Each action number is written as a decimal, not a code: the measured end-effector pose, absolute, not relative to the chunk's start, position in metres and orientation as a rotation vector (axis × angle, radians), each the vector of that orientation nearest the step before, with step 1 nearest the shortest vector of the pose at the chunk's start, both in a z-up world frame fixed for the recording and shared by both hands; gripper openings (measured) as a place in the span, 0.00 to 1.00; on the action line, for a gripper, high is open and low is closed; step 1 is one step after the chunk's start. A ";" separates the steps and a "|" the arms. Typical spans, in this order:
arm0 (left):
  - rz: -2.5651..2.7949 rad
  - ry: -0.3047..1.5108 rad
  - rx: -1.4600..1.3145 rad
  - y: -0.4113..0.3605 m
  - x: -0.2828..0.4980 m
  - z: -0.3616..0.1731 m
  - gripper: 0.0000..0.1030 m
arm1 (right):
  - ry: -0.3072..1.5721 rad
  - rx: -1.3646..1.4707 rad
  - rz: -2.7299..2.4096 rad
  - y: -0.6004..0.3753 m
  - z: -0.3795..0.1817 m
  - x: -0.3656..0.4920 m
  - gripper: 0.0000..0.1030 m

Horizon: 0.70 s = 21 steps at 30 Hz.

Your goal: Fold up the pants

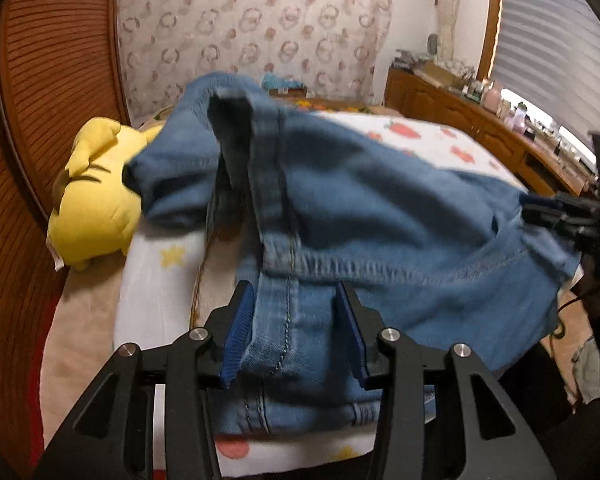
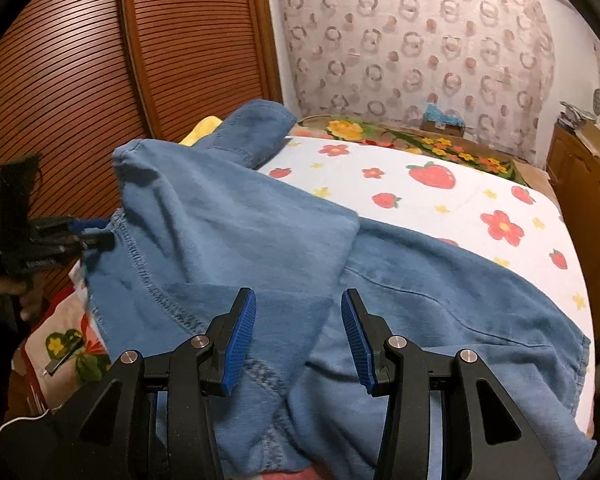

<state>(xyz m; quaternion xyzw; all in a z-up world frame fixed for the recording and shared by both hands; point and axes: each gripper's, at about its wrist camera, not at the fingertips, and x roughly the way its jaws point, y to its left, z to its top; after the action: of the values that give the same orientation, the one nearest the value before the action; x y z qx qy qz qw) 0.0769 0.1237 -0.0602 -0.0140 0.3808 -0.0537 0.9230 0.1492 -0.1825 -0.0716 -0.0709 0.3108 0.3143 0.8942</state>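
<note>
Blue denim pants [image 1: 380, 208] lie bunched on the bed, one leg folded over towards the far left. In the left wrist view my left gripper [image 1: 296, 332] is open, and a seamed strip of denim runs loosely between its blue pads. My right gripper [image 1: 540, 210] shows at the right edge, its tips at the pants' side. In the right wrist view the pants [image 2: 240, 240] spread across the bed. My right gripper [image 2: 298, 336] stands open over a raised fold that fills the gap between its pads. My left gripper [image 2: 100, 234] sits at the denim's left edge.
The white sheet [image 2: 440, 184] has strawberry and flower prints. A yellow plush toy [image 1: 96, 200] lies at the bed's left, by the slatted wooden wardrobe [image 2: 100, 60]. A cluttered wooden dresser [image 1: 460, 116] runs along the right. A small box [image 2: 440, 120] sits at the bed's far end.
</note>
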 end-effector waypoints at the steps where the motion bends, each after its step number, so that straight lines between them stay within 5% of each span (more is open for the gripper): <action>1: -0.104 0.781 -0.017 0.122 0.075 -0.062 0.41 | 0.645 -0.150 0.657 -0.182 -0.073 0.148 0.45; 3: -0.105 0.778 -0.001 0.121 0.072 -0.063 0.19 | 0.651 -0.159 0.662 -0.179 -0.075 0.147 0.45; 6: -0.119 0.751 0.005 0.119 0.062 -0.058 0.10 | 0.661 -0.168 0.665 -0.177 -0.078 0.148 0.45; 21: -0.088 0.713 -0.055 0.140 0.024 -0.032 0.08 | 0.732 -0.201 0.713 -0.172 -0.094 0.130 0.45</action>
<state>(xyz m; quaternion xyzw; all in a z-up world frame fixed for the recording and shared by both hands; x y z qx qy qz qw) 0.0240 0.1395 -0.0319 -0.0272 0.3490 -0.0432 0.9357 0.1296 -0.1722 -0.0941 -0.0958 0.3497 0.3404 0.8676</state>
